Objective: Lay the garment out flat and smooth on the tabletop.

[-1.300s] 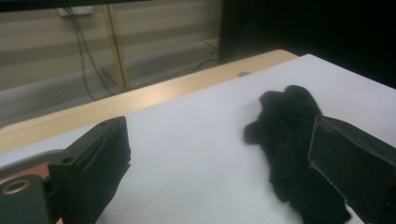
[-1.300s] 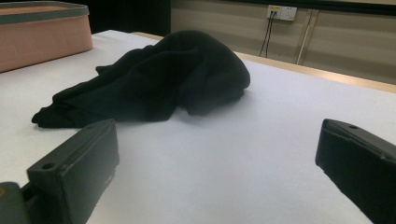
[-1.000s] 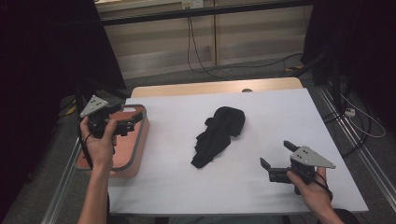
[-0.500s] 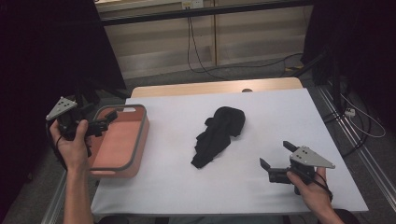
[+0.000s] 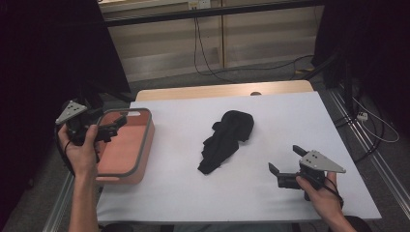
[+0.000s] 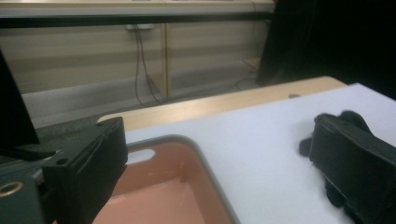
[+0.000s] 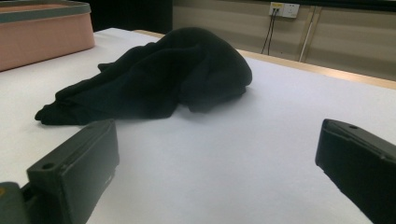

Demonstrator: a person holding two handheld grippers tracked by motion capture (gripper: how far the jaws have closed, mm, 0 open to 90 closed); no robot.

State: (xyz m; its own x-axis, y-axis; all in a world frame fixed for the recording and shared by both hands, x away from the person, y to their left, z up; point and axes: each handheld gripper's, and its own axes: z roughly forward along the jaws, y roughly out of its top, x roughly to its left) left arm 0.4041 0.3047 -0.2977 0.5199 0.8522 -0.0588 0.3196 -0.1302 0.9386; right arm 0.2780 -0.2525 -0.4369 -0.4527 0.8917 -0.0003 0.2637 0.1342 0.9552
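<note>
Black cloth [image 5: 226, 140] lies crumpled near the middle of the white table [image 5: 290, 111], a long heap running from the centre toward the near edge; in the right gripper view the cloth [image 7: 154, 77] bulges at its far end and thins to a low tail at its near end. Nothing touches it.

Over the table's left edge sits a pink tray [image 5: 126, 164] with a grey rim, its base partly hanging past that edge. In the left gripper view the tray [image 6: 187, 144] shows a slot handle in its far wall, and its inside looks bare, though the lower part is cut off.

The left gripper [image 5: 113, 126] is held in the person's left hand [image 5: 80, 150] above the tray's far left corner, off the table's left side, well apart from the cloth. Its jaws stand spread with nothing between them, pointing across the tray toward the cloth [image 6: 336, 140].

The right gripper [image 5: 285, 162] rests low by the table's near right corner, held by the right hand [image 5: 324, 193]. Its jaws are also spread wide and empty, aimed at the cloth from some way off.
</note>
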